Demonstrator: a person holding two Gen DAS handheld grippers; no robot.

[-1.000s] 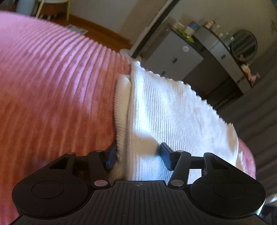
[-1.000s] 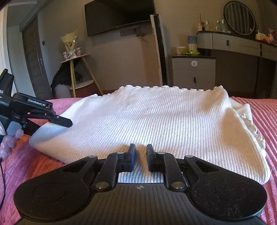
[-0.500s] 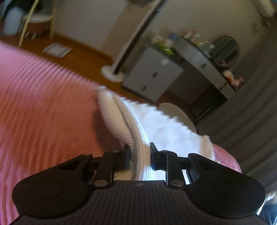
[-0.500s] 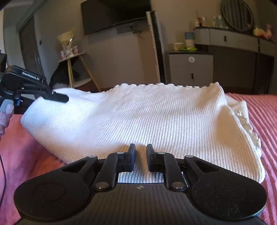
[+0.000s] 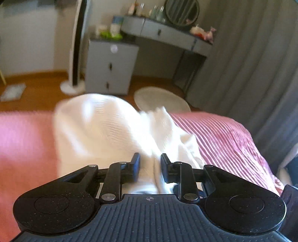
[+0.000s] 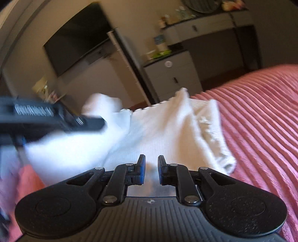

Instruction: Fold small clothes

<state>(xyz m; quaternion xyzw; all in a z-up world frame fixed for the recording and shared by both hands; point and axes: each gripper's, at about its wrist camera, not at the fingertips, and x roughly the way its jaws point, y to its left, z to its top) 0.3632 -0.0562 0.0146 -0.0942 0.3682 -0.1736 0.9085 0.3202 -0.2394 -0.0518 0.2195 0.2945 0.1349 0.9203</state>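
Note:
A white ribbed knit garment (image 5: 104,128) lies bunched on the pink ribbed bedspread (image 5: 223,137). My left gripper (image 5: 150,163) is shut on a thick fold of its edge and holds it raised, so the cloth arches up ahead of it. In the right wrist view the garment (image 6: 167,134) is lifted and creased, and the left gripper (image 6: 55,119) shows blurred at the left, clamped on the cloth. My right gripper (image 6: 151,165) has its jaws close together at the garment's near edge, with white cloth between the fingers.
Beyond the bed are a grey drawer cabinet (image 5: 109,67), a white tower fan (image 5: 74,46), a round rug (image 5: 162,98), a dressing table with a round mirror (image 5: 181,12) and grey curtains (image 5: 260,65). A wall television (image 6: 78,39) shows in the right wrist view.
My left gripper closed on the garment's left edge, lifted it and swung it rightward over the rest. The garment went from flat to bunched. My right gripper tilted and stayed at the near edge.

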